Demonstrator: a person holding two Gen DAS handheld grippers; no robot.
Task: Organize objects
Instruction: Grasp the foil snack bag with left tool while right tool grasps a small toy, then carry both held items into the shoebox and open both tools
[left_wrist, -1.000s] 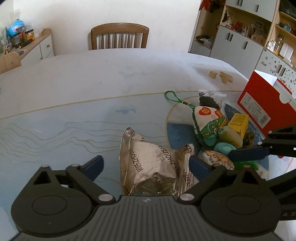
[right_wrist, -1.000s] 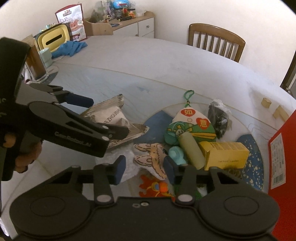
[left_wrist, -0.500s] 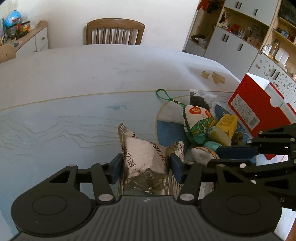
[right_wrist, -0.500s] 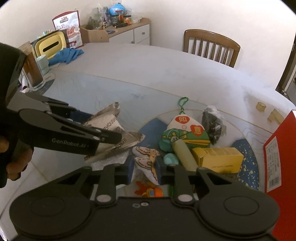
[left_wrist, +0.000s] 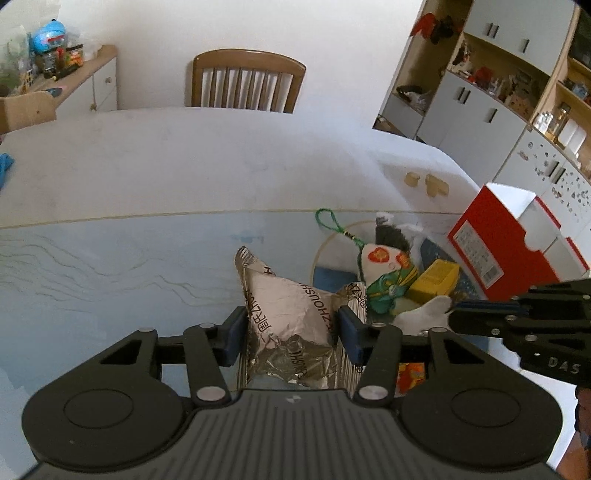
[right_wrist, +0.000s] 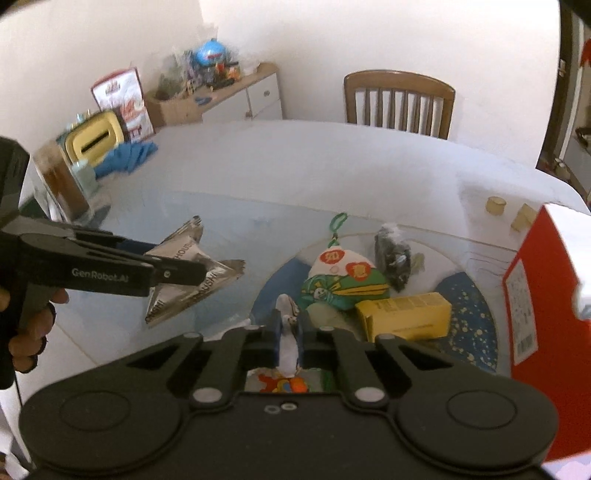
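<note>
- Grippers, two in use: our left gripper (left_wrist: 291, 330) is clamped across a silver foil snack bag (left_wrist: 291, 314), one blue pad on each side of the pouch; our right gripper (right_wrist: 288, 334) is pinched together on a thin white fabric item (right_wrist: 288, 341) whose other details we cannot make out.
- Foil bag, position: in the right wrist view it hangs from the left gripper (right_wrist: 184, 275) above the pale blue table mat (left_wrist: 110, 266), left of the cluttered pile and apart from it.
- Pile, right of the bag, on a round blue-and-white mat (right_wrist: 469, 295): green and white charm pouch (right_wrist: 345, 282) with green loop, yellow carton (right_wrist: 406, 314), dark wrapped bundle (right_wrist: 393, 260) at the far side.
- Red box (left_wrist: 506, 243): open, at the far right edge of the table (left_wrist: 221, 162); we judge it the likely container, though the task does not say.
- Handling, bag: foil is slippery and air-filled, so we keep the squeeze steady and avoid crushing it.
- Handling, fabric: it is limp, so we lift straight up until it clears its neighbours.
- Handling, both: we keep the two loads well apart while carrying them over.
</note>
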